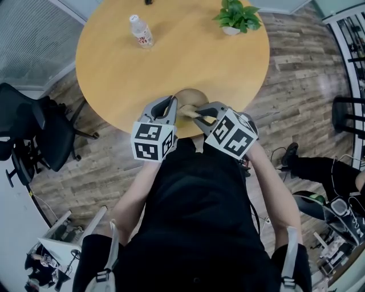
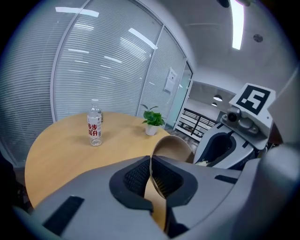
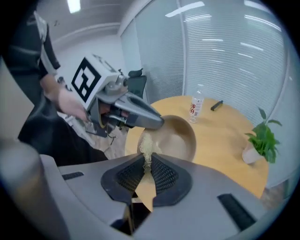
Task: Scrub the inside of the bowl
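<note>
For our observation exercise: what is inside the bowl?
A pale fibrous scrubber, gripped in the right tongs, reaches into the bowl. The wall behind it is covered.

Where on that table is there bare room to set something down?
The wide middle of the table is bare, bordered by the water bottle, the potted plant and the bowl. Crowded: the near edge, where the left hand-held gripper grips the bowl and the right hand-held gripper holds a scrubber.

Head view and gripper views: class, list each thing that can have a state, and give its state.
bowl: tilted, held by its rim
left gripper: shut on bowl
right gripper: shut on scrubber
scrubber: gripped, at bowl's rim
bottle: upright, capped
plant: upright in pot
</note>
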A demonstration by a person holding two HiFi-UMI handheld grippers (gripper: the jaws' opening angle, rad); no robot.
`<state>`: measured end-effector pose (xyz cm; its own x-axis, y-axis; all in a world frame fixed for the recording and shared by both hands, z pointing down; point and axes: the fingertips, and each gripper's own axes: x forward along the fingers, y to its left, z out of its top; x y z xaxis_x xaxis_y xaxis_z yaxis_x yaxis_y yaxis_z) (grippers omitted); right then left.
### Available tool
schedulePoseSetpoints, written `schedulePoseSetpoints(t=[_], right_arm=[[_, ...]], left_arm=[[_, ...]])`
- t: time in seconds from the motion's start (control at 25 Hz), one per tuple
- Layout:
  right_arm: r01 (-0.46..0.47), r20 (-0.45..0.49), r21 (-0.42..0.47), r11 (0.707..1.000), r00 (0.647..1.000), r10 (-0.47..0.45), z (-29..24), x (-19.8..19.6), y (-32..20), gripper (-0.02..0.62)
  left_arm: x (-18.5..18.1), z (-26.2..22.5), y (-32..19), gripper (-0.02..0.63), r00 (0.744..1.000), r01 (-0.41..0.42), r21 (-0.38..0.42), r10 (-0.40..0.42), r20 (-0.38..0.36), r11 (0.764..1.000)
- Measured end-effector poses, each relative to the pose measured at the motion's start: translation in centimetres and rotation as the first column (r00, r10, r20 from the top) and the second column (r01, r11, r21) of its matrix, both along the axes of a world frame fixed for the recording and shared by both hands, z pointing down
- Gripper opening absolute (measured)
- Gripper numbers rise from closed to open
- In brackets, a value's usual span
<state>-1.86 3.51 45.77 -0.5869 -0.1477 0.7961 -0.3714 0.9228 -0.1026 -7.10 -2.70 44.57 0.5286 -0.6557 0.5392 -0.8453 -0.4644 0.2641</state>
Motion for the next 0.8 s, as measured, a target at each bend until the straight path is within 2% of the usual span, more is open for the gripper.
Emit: schedulePoseSetpoints(t=[0.12, 0.24, 0.32, 0.44, 0.52, 0.6, 0.68, 0.8], right_arm=[[-0.067, 0.047, -0.011, 0.998, 0.997, 0.067, -1.0, 0.0, -0.9, 0.048], [-0.074, -0.002, 0.003, 0.997, 0.997, 0.074, 0.0, -0.1, -0.8, 0.048], [-0.065, -0.046, 0.052, 0.996, 0.997, 0.068, 0.8, -0.2, -0.9, 0.048], [0.042, -0.186, 0.194, 0.98, 0.982, -0.005, 1.8, 0.4, -1.1, 0.048], [0.164, -0.316, 0.279, 0.946, 0.946, -0.071, 2.3, 1.2, -1.3, 0.048], [0.241, -0.405, 0.341, 0.909, 0.91, -0.089, 2.4, 1.9, -1.6, 0.048], [0.227, -0.398, 0.377, 0.898, 0.915, -0.064, 1.7, 2.2, -1.8, 0.048], [0.125, -0.282, 0.409, 0.904, 0.959, -0.005, -0.5, 2.6, -2.2, 0.048]], left_arm=[[-0.1, 0.0, -0.1, 0.023, 1.0, 0.003, -0.004, -0.003, -0.007, 1.0], [0.1, 0.0, -0.1, 0.023, 1.0, -0.008, -0.003, 0.008, -0.011, 1.0], [0.3, 0.2, -0.1, 0.023, 1.0, -0.019, -0.009, 0.019, -0.009, 1.0], [0.4, 0.8, -0.1, 0.023, 1.0, -0.025, -0.031, 0.024, -0.018, 0.999], [0.3, 1.1, -0.1, 0.023, 1.0, -0.027, -0.041, 0.026, -0.01, 0.999], [0.5, 1.7, -0.2, 0.025, 1.0, -0.028, -0.054, 0.028, -0.006, 0.998], [0.7, 2.3, -0.5, 0.023, 1.0, -0.027, -0.074, 0.027, -0.009, 0.997], [0.9, 3.6, -1.0, 0.023, 1.0, -0.026, -0.112, 0.025, -0.01, 0.993]])
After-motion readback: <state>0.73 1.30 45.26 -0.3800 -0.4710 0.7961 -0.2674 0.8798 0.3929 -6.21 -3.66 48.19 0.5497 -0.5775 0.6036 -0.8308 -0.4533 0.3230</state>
